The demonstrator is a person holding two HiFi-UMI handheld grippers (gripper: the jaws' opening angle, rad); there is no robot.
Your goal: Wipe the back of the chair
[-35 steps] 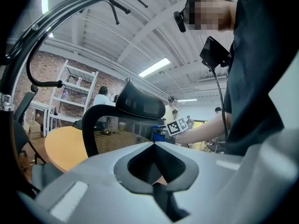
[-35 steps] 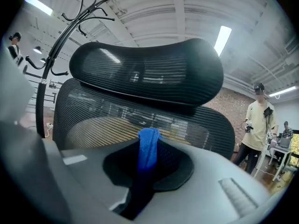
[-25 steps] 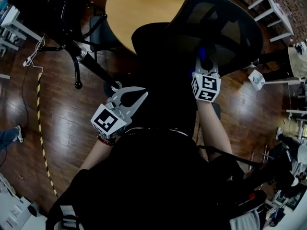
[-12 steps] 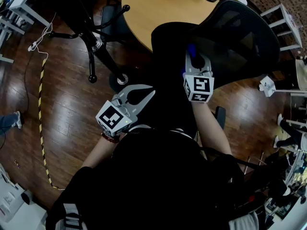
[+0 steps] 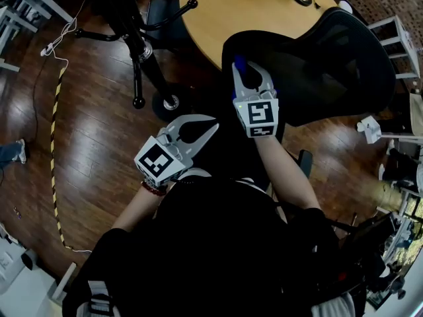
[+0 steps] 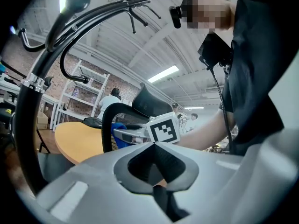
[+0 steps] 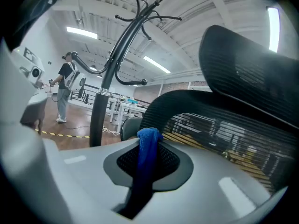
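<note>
The chair back (image 5: 337,58) is a black mesh curve just ahead of our right gripper (image 5: 252,78) and to its right. Seen from the right gripper view, its rim (image 7: 187,104) rises directly beyond the jaw tips. Those jaws are clamped on a blue cloth (image 7: 148,146), and a small tuft pokes out past the tips. We cannot tell whether the tuft actually meets the mesh. To wipe well, we think we should press the tuft flat against the mesh and sweep along the curve in overlapping passes. The grip should stay firm so the cloth does not slip back between the jaws. Our left gripper (image 5: 213,123) hangs behind and to the left of the right one, jaws together on nothing. It could perhaps steady the chair. The round table (image 5: 264,12) lies beyond the right gripper's tips.
</note>
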